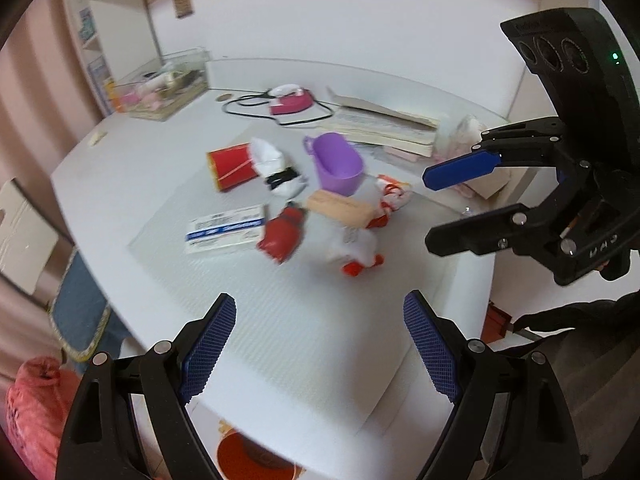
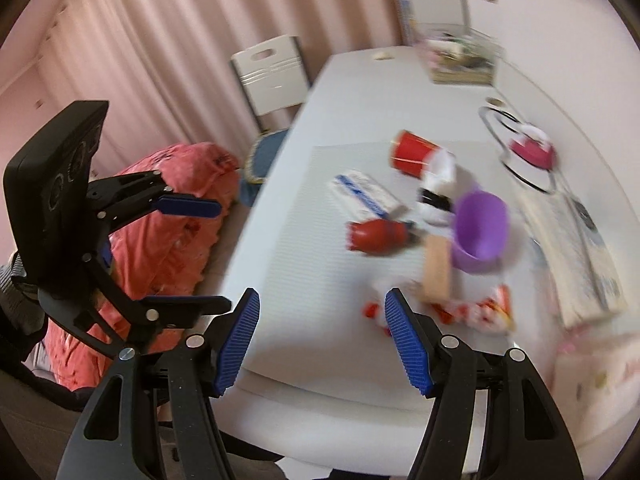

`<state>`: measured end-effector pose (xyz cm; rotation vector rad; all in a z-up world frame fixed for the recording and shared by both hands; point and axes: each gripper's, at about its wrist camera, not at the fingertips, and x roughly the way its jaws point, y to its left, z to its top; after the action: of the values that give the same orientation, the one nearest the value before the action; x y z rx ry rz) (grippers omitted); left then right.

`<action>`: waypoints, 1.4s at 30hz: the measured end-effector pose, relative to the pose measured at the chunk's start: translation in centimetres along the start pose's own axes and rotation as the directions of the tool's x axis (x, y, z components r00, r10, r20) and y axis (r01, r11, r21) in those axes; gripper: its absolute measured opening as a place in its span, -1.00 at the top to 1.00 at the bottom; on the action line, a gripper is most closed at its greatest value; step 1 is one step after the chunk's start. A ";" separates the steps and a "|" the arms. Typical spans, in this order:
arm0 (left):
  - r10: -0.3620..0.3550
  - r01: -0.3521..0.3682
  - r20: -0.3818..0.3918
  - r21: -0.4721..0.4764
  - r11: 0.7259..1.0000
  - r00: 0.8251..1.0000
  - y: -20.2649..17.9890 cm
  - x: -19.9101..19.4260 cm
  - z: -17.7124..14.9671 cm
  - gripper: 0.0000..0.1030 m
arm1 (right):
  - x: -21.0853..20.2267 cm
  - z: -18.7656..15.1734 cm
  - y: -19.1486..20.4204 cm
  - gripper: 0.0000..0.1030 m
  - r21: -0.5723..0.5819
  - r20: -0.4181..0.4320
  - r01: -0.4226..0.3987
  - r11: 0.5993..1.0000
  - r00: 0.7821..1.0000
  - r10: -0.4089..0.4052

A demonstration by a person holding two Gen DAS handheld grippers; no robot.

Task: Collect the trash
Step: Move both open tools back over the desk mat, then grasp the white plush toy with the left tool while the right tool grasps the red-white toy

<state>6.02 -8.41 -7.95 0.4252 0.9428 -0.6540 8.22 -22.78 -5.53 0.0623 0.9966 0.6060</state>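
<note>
**Both tongs empty over the near table edge; trash heap ahead**

I see the left gripper (image 1: 320,348) with its jaws spread wide and nothing between the pads, only bare mat (image 1: 280,320) under them. The right gripper (image 2: 322,340) also stands open and empty; in the left view it hangs at the right side (image 1: 444,204), above the table's (image 1: 120,160) corner, clear of everything.

Trash sits bunched mid-mat, well ahead of both grippers: a red cup (image 1: 234,165) on its side, white crumpled paper (image 1: 276,170) touching it, a white-and-blue box (image 1: 226,230), a red crushed pack (image 1: 282,236), a tan roll (image 1: 340,210), and red-and-white wrappers (image 1: 360,248) nearest the right gripper. A purple scoop (image 1: 338,164) stands among them, touching the tan roll; I cannot tell whether it counts as trash.

Around:
- pink iron (image 1: 290,100) with a black cord, behind the heap
- stack of papers (image 1: 380,126) to the right of the iron
- clear bin (image 1: 168,84) in the far left corner
- white chair (image 2: 272,76) with a blue cushion (image 2: 264,160) beside the table
- red sack (image 2: 168,216) on the floor, beside the left gripper in the right view
- orange pail (image 1: 256,456) below the near edge, partly hidden by the table

Both views are motion-blurred; labels unreadable.
</note>
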 end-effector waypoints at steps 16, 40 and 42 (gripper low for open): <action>-0.135 0.138 -0.067 0.039 0.990 0.989 -1.6 10.0 2.9 -0.66 | 3.1 -3.8 -9.3 -0.27 0.120 -0.038 0.161 0.980 0.987 -0.157; -0.086 0.095 -0.103 0.087 0.992 0.991 -2.0 16.4 3.0 -0.14 | 10.6 -3.4 -12.7 -0.06 -0.021 -0.079 0.228 0.973 0.970 -0.229; -0.092 0.102 -0.101 0.100 0.990 0.991 -2.2 16.1 3.2 0.01 | 10.5 -3.3 -12.6 0.20 -0.015 -0.081 0.215 0.977 0.973 -0.215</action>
<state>13.26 -17.20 -20.05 0.5102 1.0283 -0.7797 15.36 -28.69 -19.46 -0.0765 1.0655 0.4154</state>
